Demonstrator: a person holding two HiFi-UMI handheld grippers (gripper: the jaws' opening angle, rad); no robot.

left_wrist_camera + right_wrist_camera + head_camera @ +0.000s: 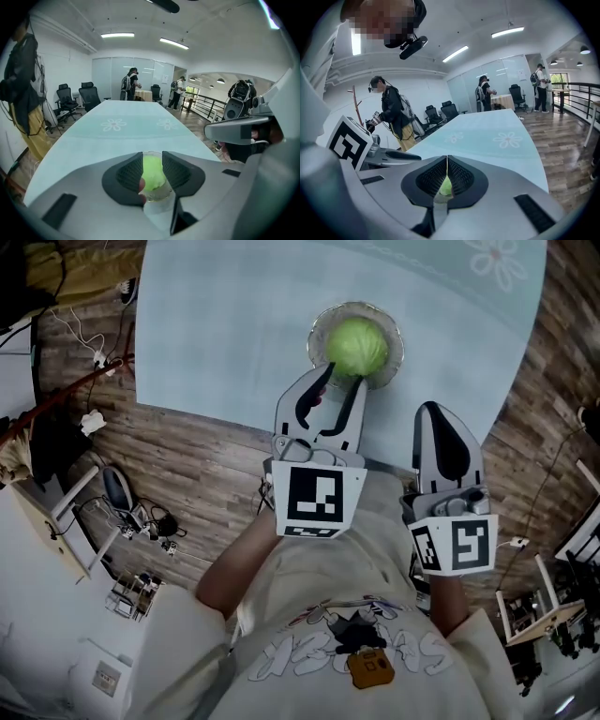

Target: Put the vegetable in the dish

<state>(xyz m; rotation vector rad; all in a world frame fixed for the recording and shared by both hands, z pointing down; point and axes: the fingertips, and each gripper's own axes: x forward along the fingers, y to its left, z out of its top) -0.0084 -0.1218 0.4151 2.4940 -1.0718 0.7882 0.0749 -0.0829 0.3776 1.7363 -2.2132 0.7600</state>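
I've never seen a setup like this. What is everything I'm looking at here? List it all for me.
cabbage: one, light green, sitting in the dish
dish: one, clear glass, near the table's near edge
table: one, long, pale blue top with white flower prints
floor: brown wood planks, around the table
cables: several, pale, on the floor at the left
office chairs: several, black, by the far wall
people: at least three, standing beyond and beside the table
left gripper: one, grey with black pads, tips at the dish, jaws slightly apart, gripping nothing
right gripper: one, grey with black pads, just short of the table edge, jaws together, empty
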